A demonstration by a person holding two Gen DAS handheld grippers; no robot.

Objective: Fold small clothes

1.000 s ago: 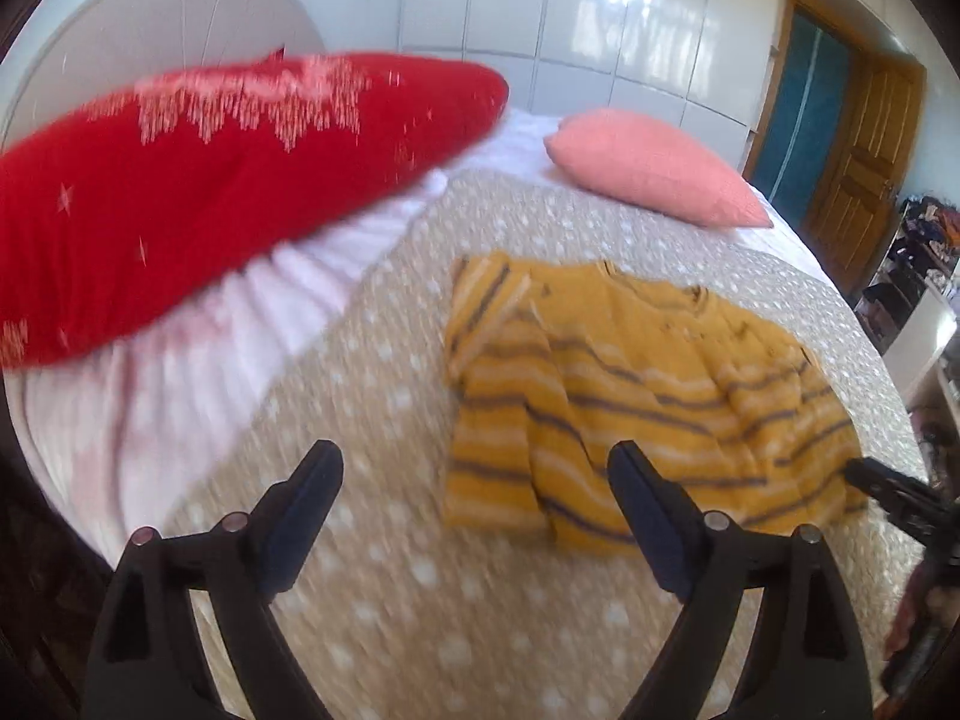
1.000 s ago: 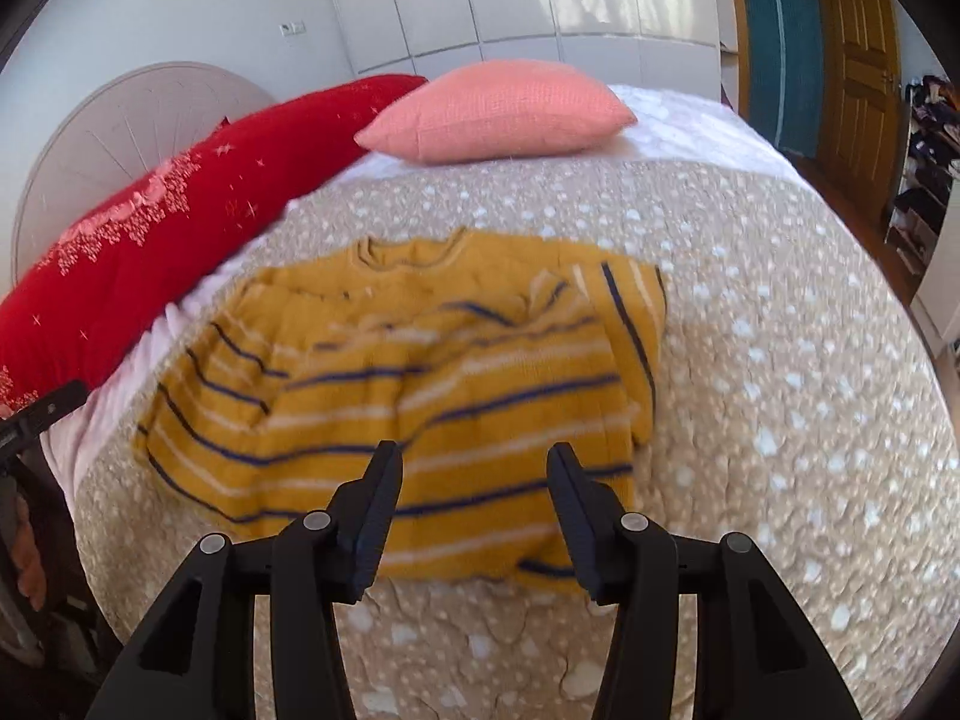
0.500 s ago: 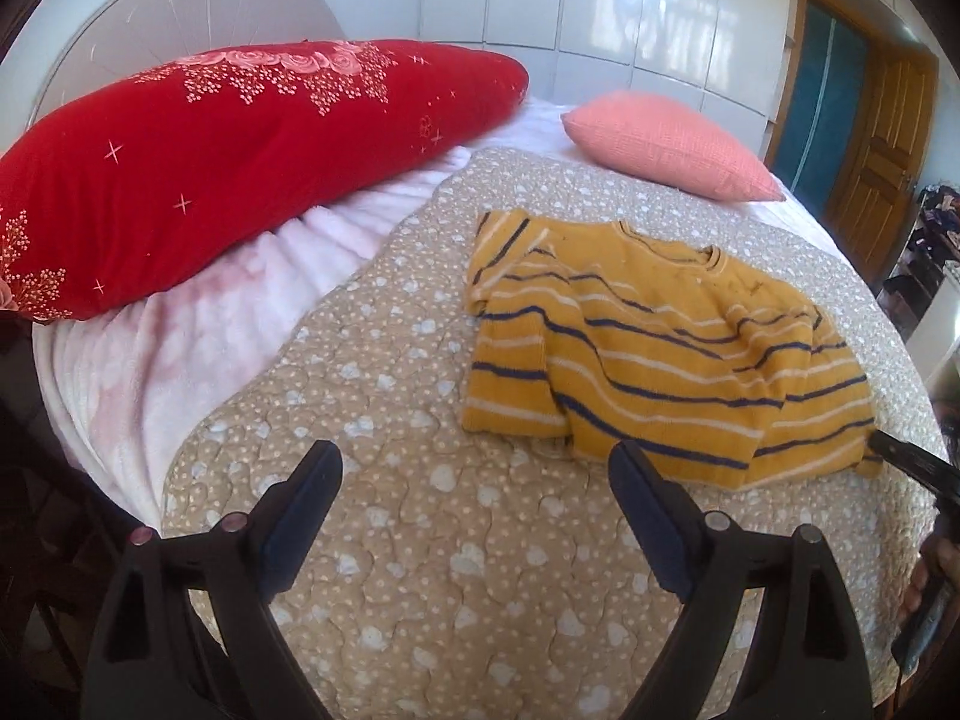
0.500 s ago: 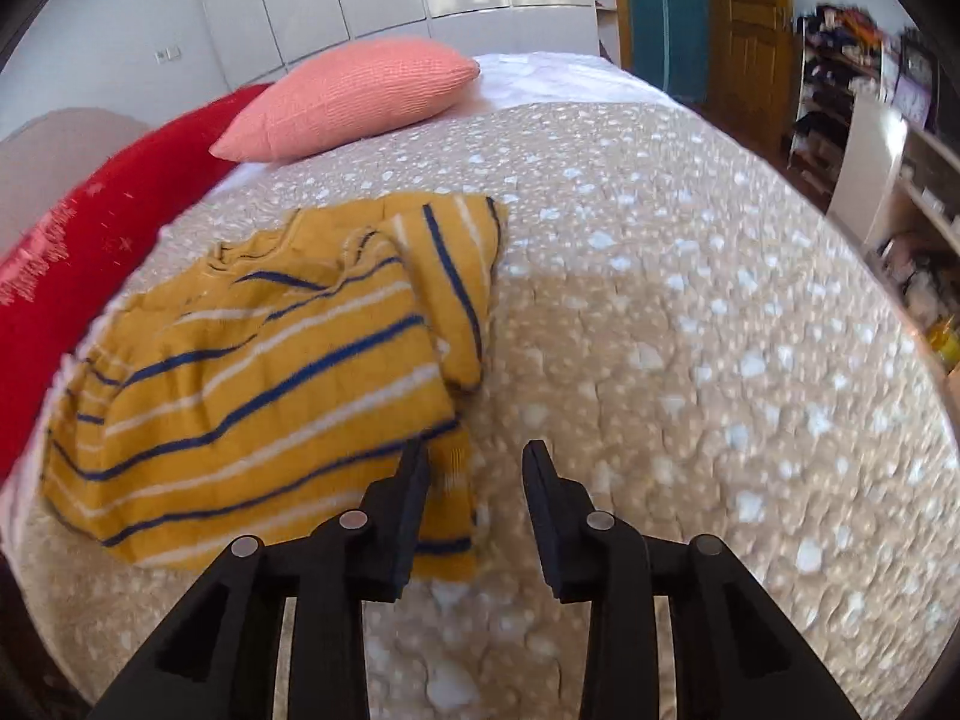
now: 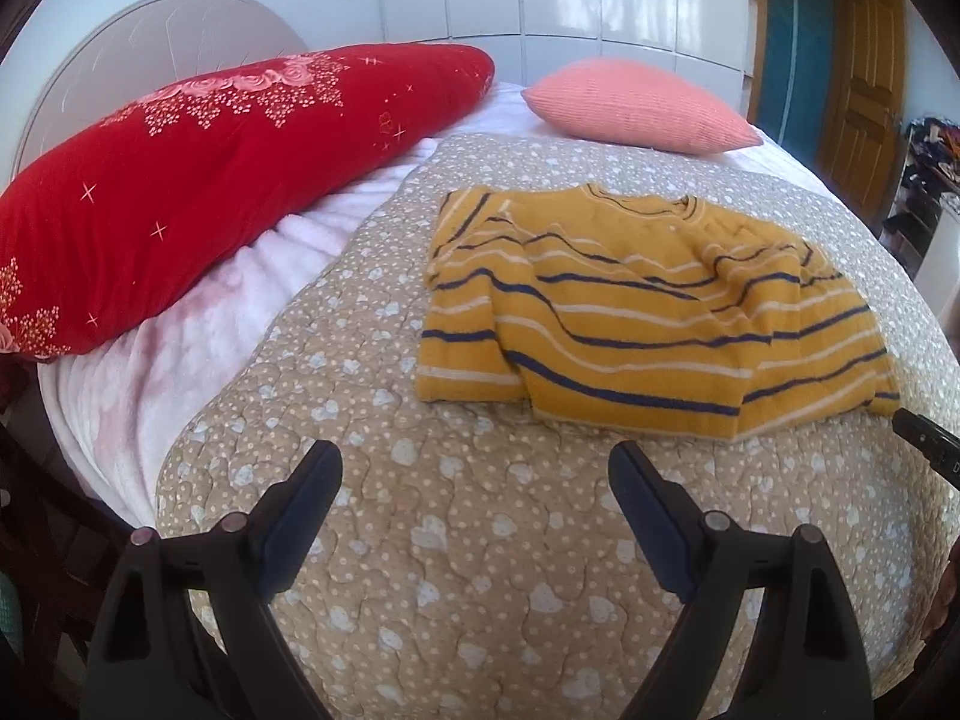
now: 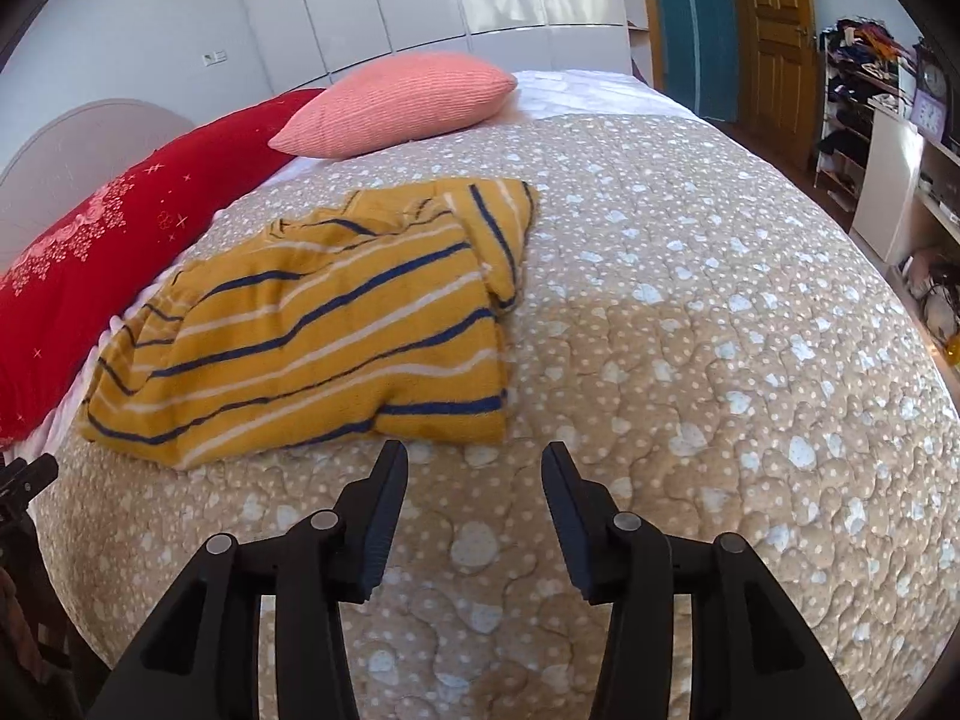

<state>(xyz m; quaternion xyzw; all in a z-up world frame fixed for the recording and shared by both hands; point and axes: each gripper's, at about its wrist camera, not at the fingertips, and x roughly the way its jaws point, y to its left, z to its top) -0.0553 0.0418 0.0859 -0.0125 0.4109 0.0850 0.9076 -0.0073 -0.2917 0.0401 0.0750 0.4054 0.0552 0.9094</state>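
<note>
A small yellow sweater (image 5: pixel 642 312) with navy and white stripes lies rumpled on the beige dotted quilt (image 5: pixel 480 570), its sleeves folded over the body. It also shows in the right wrist view (image 6: pixel 318 324). My left gripper (image 5: pixel 474 468) is open and empty, hovering above the quilt short of the sweater's near hem. My right gripper (image 6: pixel 474 462) is open and empty, just short of the sweater's near right corner. The right gripper's tip (image 5: pixel 924 438) shows at the right edge of the left wrist view.
A long red pillow (image 5: pixel 210 180) lies along the left side of the bed. A pink cushion (image 5: pixel 636 108) sits at the far end. A white blanket (image 5: pixel 180 330) shows beside the quilt. Shelves with clutter (image 6: pixel 870 96) and a wooden door stand to the right.
The right gripper's jaws have opened wider and the gripper has drawn back from the sweater's near corner. The left gripper has steadied, still open, with the sweater a little farther ahead.
</note>
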